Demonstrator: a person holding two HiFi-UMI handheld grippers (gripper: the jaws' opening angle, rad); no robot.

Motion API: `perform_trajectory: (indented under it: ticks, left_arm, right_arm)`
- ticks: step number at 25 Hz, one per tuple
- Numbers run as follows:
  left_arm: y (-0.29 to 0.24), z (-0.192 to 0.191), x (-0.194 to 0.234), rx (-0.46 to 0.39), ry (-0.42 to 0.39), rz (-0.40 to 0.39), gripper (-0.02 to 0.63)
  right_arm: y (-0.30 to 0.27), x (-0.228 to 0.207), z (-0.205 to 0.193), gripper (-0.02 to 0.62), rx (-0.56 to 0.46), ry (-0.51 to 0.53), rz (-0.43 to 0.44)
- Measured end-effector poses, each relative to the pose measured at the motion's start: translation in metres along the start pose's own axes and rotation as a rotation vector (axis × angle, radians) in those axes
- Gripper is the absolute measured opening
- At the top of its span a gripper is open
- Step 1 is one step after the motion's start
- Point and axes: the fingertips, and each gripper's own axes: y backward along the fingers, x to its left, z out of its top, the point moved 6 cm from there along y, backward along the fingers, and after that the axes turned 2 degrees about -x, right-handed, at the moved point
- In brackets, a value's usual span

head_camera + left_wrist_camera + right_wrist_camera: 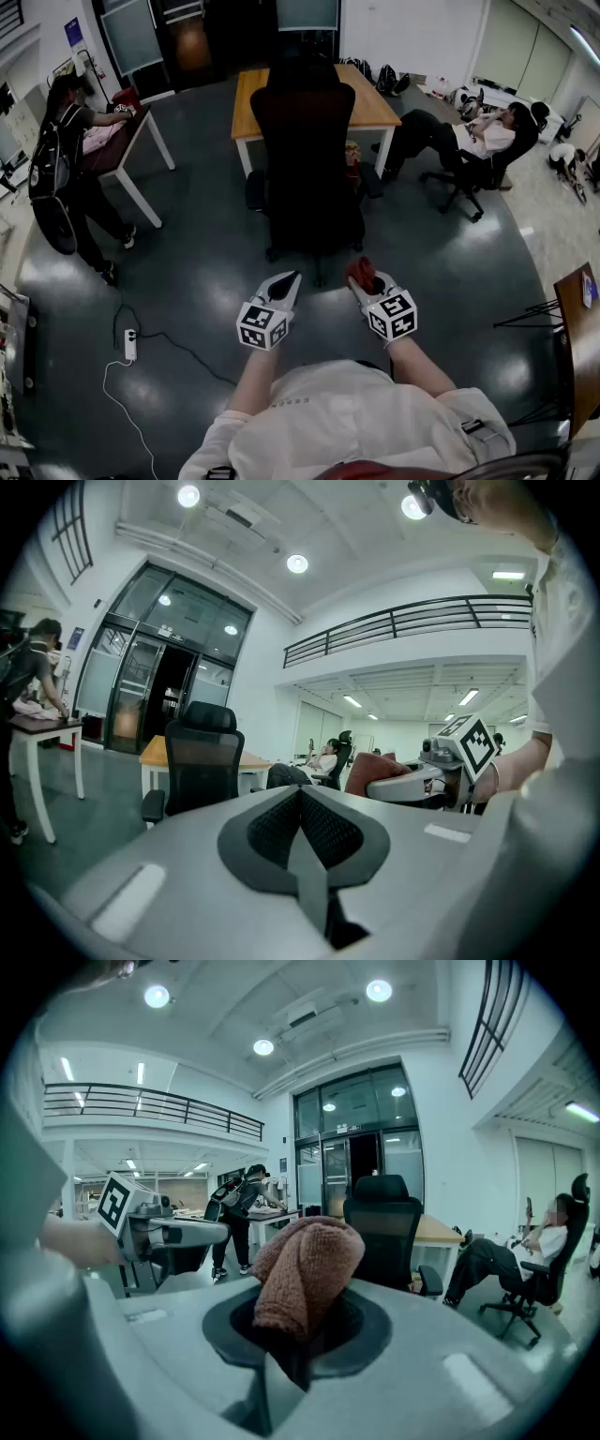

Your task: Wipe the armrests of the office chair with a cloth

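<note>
**Knit cloth pinched, chair dead ahead**

The rust-red, nubbly knit cloth (305, 1274) bunches up from the right gripper's (364, 279) jaws, which are clamped on it. At its 9 o'clock, the left gripper (287, 279) is pressed together on nothing. The black mesh-backed office chair (305, 159) stands at 12 o'clock, its padded armrests (255, 190) well apart from both grippers. Bare glossy floor (187, 281) lies between. A wooden table (375, 108) stands behind the chair.
</note>
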Motion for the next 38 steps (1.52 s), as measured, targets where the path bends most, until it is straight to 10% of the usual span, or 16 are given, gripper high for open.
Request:
perform_trajectory:
  ticks: [26,38]
  left_arm:
    - [-0.016,-0.026,0.014,0.058,0.08,-0.017,0.017]
    - [-0.114,-0.033,0.035,0.106,0.085,-0.011,0.017]
  right_arm:
    - [-0.006,-0.012,-0.031,0.052,0.054,-0.112,-0.064]
    - [-0.029,-0.126,-0.042,0.052,0.068,-0.147,-0.134]
